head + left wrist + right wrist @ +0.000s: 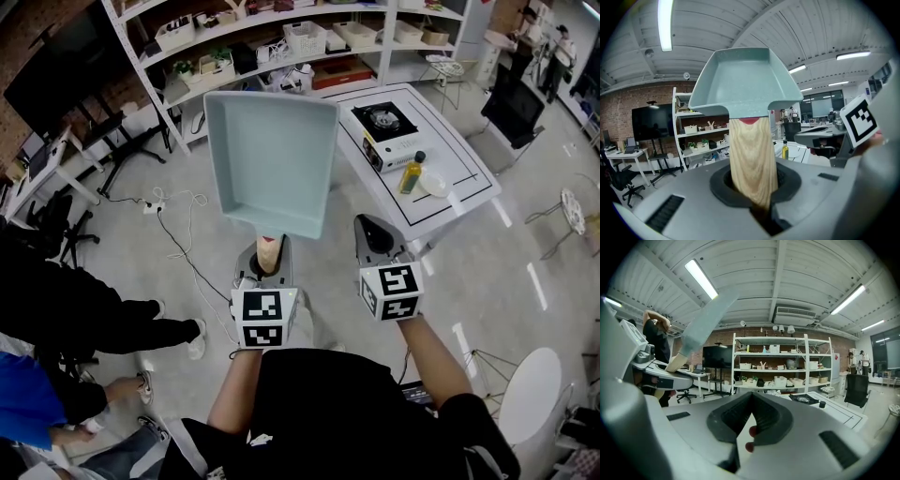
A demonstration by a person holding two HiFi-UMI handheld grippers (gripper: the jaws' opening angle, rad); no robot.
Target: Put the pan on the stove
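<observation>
Room: workshop with white shelves [281,37] far back; a white surface [469,192] at far right carries the stove [384,120].
Pan: the teal square pan [270,159] is up in the air over the floor, left of the surface and well apart from the stove.
Left gripper [270,246]: fingers clenched on the pan's wooden handle [751,159].
Right gripper [378,236]: fingers pressed together on nothing, just right of the handle.
Risk: that's one narrow grip on a long pan, so it could twist or sag on the swing right. A low approach could clip the surface's left edge or knock the oil bottle [412,172] and bowl [434,181] near the stove.
Open room: clear floor between pan and surface, so come in high from the left.
</observation>
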